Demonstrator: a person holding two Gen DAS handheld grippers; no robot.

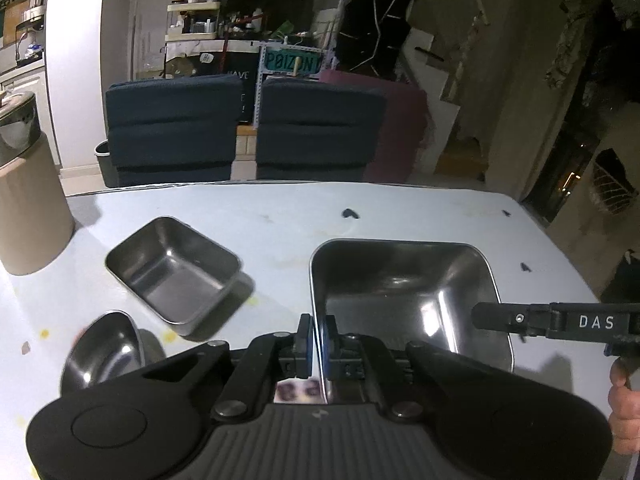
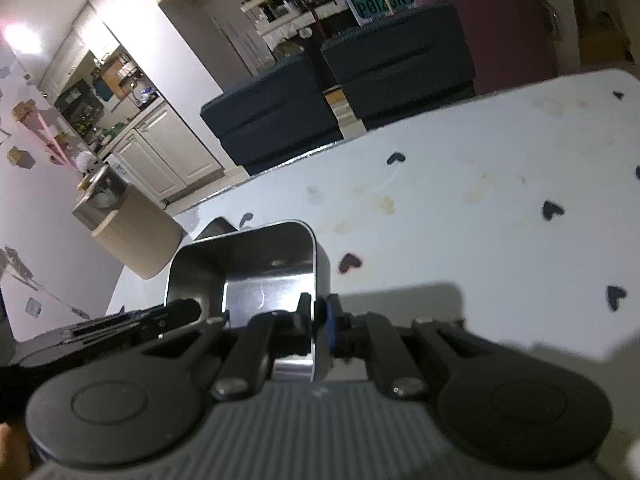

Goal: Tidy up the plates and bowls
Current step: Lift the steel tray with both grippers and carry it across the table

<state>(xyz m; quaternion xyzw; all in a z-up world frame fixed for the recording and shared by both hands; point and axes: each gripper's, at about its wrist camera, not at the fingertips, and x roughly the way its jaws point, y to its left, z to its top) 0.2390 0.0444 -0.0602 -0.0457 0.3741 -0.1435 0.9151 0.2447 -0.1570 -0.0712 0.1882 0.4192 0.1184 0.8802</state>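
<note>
A large rectangular steel pan is held between both grippers above the white table. My left gripper is shut on the pan's left rim, its blue pads pinching the thin wall. In the right wrist view my right gripper is shut on the right wall of the same pan. The right gripper comes into the left wrist view from the right, with a hand behind it. A smaller rectangular steel pan and a round steel bowl rest on the table to the left.
A beige bin with a steel lid stands past the table's left end. Two dark blue chairs line the far edge. The table top to the right carries only dark heart marks and stains.
</note>
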